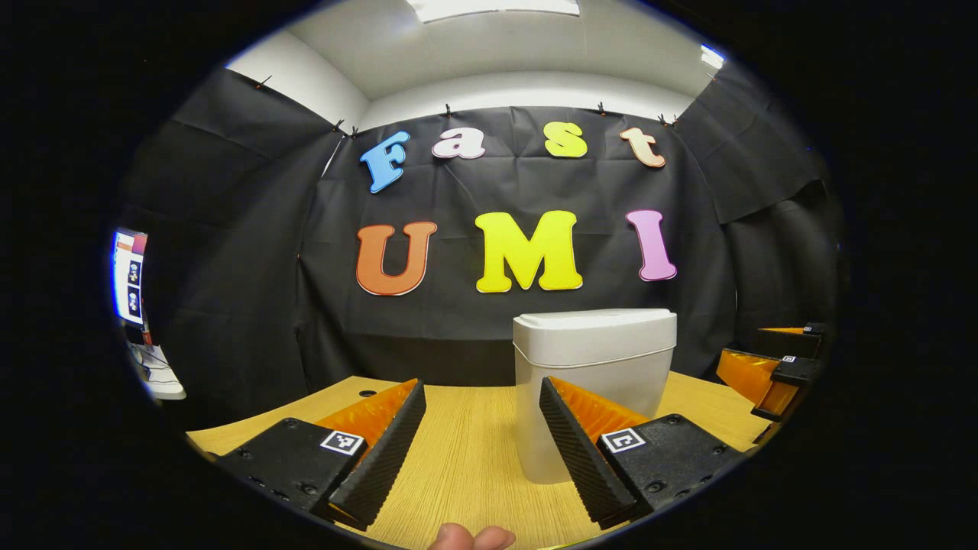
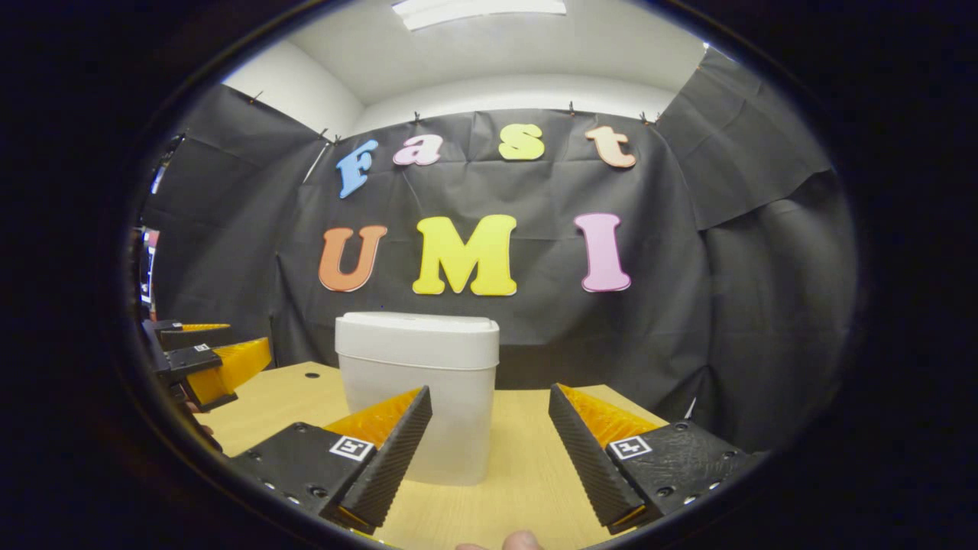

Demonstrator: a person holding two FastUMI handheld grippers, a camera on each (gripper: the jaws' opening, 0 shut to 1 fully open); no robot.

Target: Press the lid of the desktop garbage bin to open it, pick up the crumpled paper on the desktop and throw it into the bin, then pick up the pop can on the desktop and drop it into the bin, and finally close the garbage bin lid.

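Here, the bin (image 1: 594, 382) stands upright on the table (image 1: 474, 458), lid (image 1: 594, 325) closed. The left gripper (image 1: 483, 451) and right gripper (image 2: 490, 458) hover before it, jaws wide, holding nothing.

Standing upright on the wooden table (image 1: 474, 458), lid down: white bin (image 1: 594, 382), blocking the path ahead of the left gripper (image 1: 481, 451) on its right-finger side. Leaving bare tabletop open between its spread fingers and off to the left. Sitting ahead-left of the right gripper (image 2: 489, 458) too; bare table running open ahead-right. Hovering at the bin's far side, apart from it: the other gripper.
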